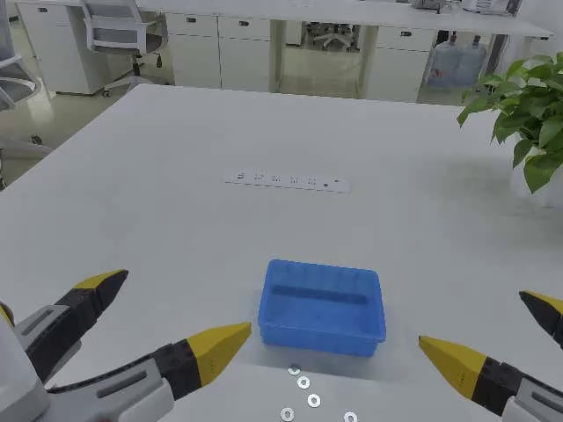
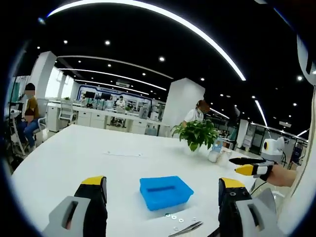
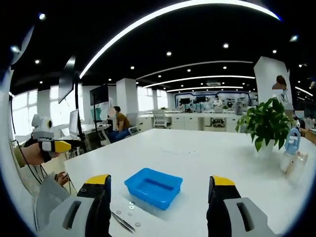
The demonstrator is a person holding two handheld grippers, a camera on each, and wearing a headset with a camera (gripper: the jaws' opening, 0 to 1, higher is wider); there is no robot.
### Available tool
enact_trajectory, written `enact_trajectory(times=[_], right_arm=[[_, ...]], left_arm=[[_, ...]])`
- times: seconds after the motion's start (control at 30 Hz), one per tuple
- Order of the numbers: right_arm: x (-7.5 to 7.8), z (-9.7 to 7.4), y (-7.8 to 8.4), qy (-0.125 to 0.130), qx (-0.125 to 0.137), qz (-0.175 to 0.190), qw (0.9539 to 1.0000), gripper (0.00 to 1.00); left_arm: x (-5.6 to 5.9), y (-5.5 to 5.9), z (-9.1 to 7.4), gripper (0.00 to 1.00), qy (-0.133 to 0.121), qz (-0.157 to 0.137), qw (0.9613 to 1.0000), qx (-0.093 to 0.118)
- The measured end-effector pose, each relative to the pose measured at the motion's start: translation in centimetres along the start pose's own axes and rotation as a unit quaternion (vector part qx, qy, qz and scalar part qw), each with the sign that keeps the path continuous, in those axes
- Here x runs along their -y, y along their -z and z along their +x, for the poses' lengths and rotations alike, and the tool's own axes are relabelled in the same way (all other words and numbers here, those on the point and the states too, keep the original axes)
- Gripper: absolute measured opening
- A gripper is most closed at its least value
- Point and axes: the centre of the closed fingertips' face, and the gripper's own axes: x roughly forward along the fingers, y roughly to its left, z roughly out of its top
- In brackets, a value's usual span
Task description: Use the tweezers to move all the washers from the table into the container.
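Observation:
A blue open container [image 1: 321, 308] sits on the white table near me, with nothing visible inside. Several small metal washers [image 1: 303, 382] lie scattered just in front of it. My left gripper [image 1: 171, 308] hovers open at the container's lower left, nothing between its yellow-tipped jaws. To the container's right my right gripper [image 1: 482, 323] is open too, holding nothing. The left gripper view looks at the container [image 2: 164, 191], the washers [image 2: 177, 218] and metal tweezers [image 2: 185, 228] lying on the table beside them. In the right gripper view the tweezers [image 3: 122, 222] lie left of the washers [image 3: 131, 207].
A flush power strip [image 1: 287, 181] is set into the table beyond the container. A potted green plant [image 1: 528, 114] stands at the right edge. Office chairs [image 1: 123, 35] and cabinets lie past the far table edge. People sit at distant desks.

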Motion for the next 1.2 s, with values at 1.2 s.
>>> enact_trajectory(times=[1.2], right_arm=[[0.52, 0.40, 0.49, 0.009, -0.016, -0.007, 0.9998, 0.79]], left_arm=[[-0.45, 0.32, 0.41, 0.94, -0.001, 0.001, 1.0000, -0.007]])
